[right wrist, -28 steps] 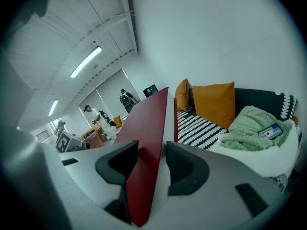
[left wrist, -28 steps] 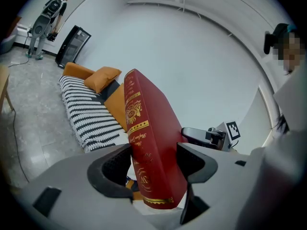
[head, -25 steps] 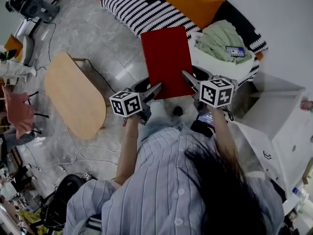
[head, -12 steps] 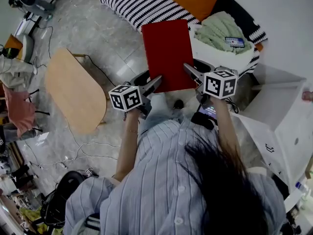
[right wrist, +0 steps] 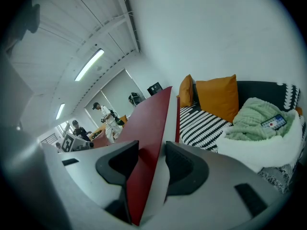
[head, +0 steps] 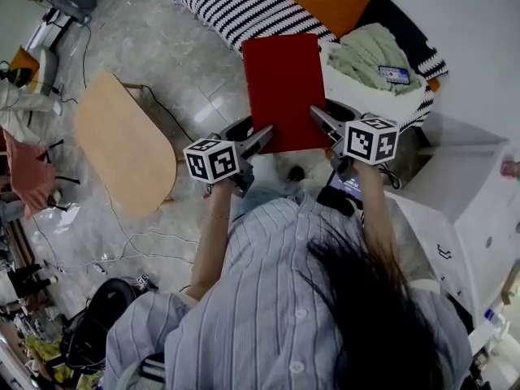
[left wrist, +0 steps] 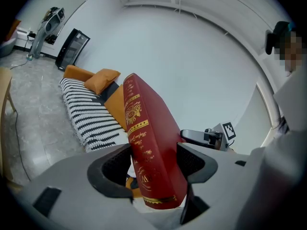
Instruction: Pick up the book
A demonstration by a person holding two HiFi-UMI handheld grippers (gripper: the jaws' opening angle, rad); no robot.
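A person is holding the red book (head: 286,88) aloft before the striped sofa (head: 236,10), left gripper (head: 258,140) clamping its spine and right gripper (head: 319,120) its page edge, the lift seemingly all but done and next calling for level, matched hands

Floor (head: 175,63) between wooden table (head: 122,149) and sofa (head: 236,10) lies open (one cable (head: 166,114) crosses); white cabinet (head: 463,177) crowds right.
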